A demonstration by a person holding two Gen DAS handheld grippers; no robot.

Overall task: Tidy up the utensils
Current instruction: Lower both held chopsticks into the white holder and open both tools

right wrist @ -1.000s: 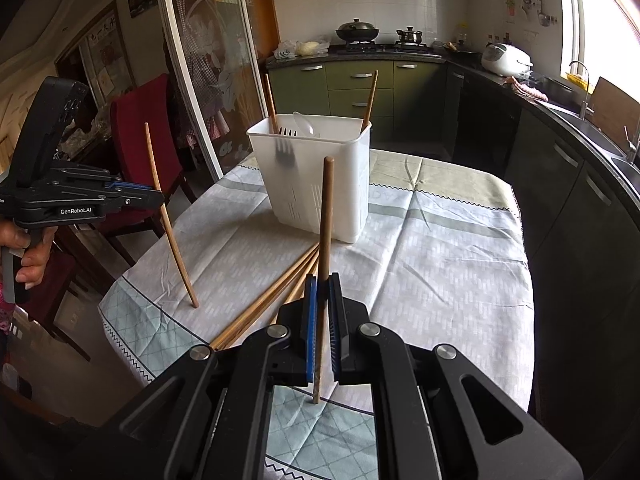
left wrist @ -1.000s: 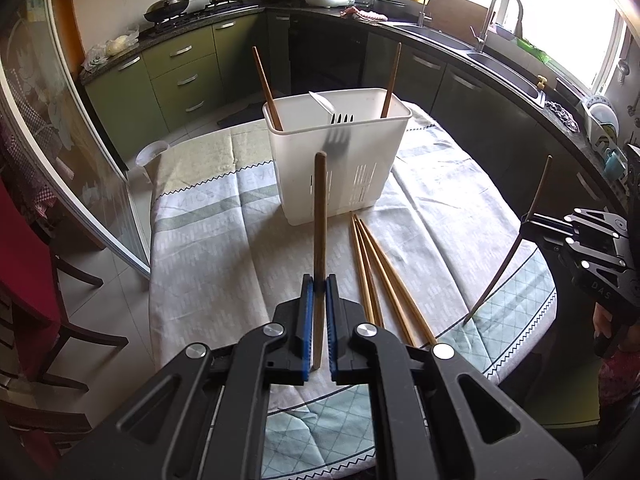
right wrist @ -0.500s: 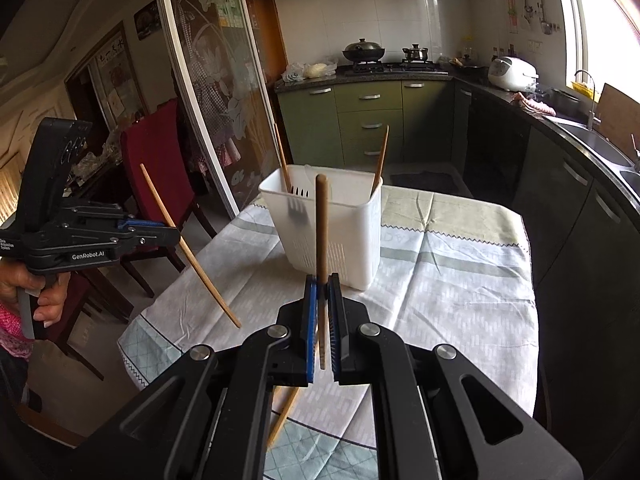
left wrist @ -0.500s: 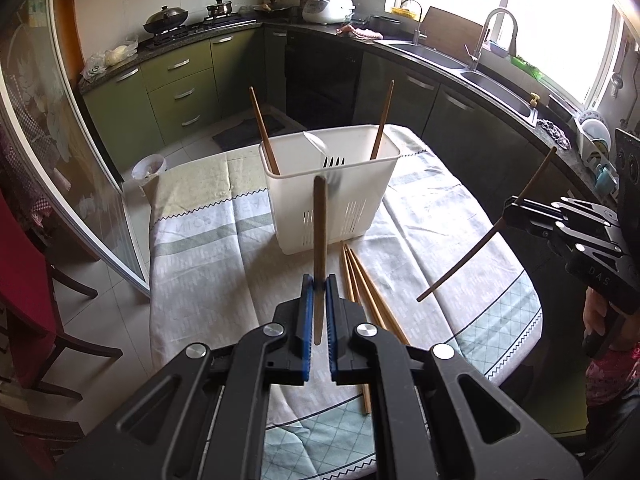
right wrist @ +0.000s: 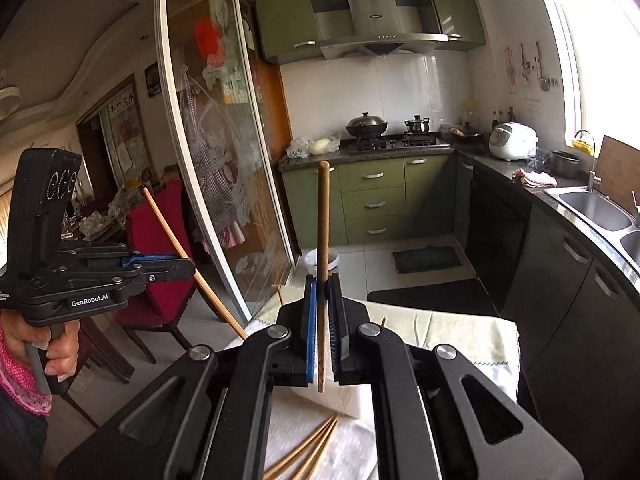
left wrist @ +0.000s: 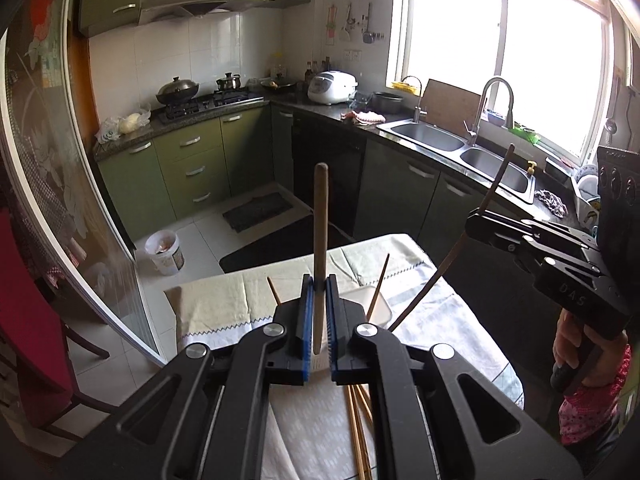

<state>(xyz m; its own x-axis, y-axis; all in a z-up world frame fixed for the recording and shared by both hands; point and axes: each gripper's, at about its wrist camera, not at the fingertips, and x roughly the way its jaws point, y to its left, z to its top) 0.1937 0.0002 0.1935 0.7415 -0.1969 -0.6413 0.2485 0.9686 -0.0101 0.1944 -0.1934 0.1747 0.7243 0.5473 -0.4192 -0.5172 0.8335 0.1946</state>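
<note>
My left gripper [left wrist: 319, 292] is shut on a wooden chopstick [left wrist: 321, 216] that stands upright between the blue pads. My right gripper [right wrist: 322, 294] is shut on another chopstick [right wrist: 323, 220], also upright. Both are raised above the white utensil basket [left wrist: 376, 304], mostly hidden behind the jaws; its lower wall shows in the right wrist view [right wrist: 348, 398]. Two chopsticks [left wrist: 379, 284] stand in the basket. Several loose chopsticks [left wrist: 358, 420] lie on the tablecloth in front of it, also seen in the right wrist view [right wrist: 312, 448]. Each view shows the other gripper [left wrist: 532, 240] [right wrist: 132, 270] with its slanted chopstick.
The table [left wrist: 224, 300] has a checked cloth. A glass sliding door [right wrist: 208, 184] stands to the left, a red chair [right wrist: 156, 248] behind it. Green cabinets [left wrist: 192, 172], a stove and a sink [left wrist: 440, 140] line the kitchen walls. A small bucket [left wrist: 164, 252] stands on the floor.
Both grippers have risen well above the table with their chopsticks and moved closer over the basket, which now sits low, largely behind the jaws. The views tilted up toward the kitchen walls.
</note>
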